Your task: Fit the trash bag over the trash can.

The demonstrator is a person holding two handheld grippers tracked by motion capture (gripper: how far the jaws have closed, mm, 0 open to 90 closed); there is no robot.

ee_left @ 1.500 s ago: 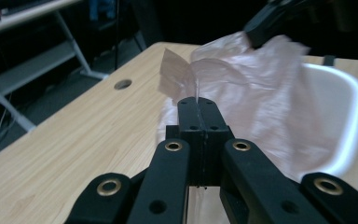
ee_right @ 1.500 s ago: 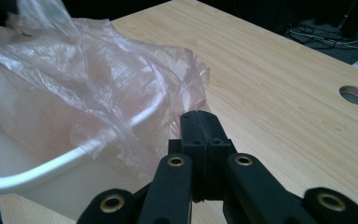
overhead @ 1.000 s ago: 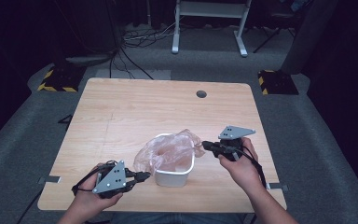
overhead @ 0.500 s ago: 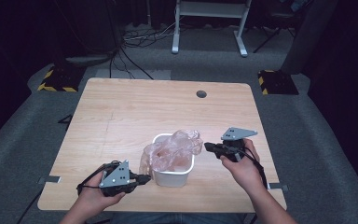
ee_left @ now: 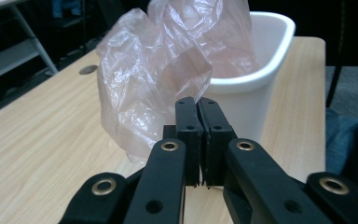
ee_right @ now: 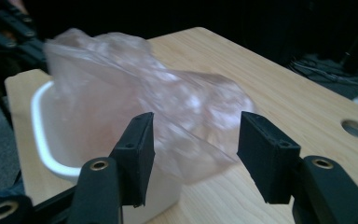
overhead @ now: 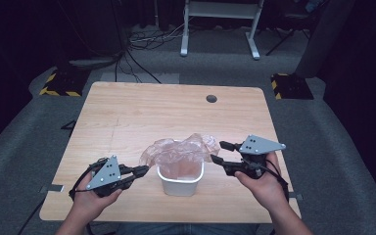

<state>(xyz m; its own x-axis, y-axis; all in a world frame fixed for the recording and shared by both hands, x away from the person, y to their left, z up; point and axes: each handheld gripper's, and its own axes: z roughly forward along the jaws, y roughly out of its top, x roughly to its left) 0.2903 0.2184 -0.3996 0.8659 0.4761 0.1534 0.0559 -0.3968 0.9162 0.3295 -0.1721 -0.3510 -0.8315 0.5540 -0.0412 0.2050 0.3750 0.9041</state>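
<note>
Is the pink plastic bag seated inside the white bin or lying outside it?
Partly in. The pink plastic bag sits in the white bin, its crumpled edges spilling over the rim on both sides rather than folded down neatly.

Beyond the right jaws, the bag (ee_right: 140, 107) is blurring, so its folds are hard to read. It is hiding the inside of the bin (ee_right: 51, 158) behind it. Ahead of the left jaws, the bag's top is running past the picture's upper edge, covering the bin's near wall.
</note>
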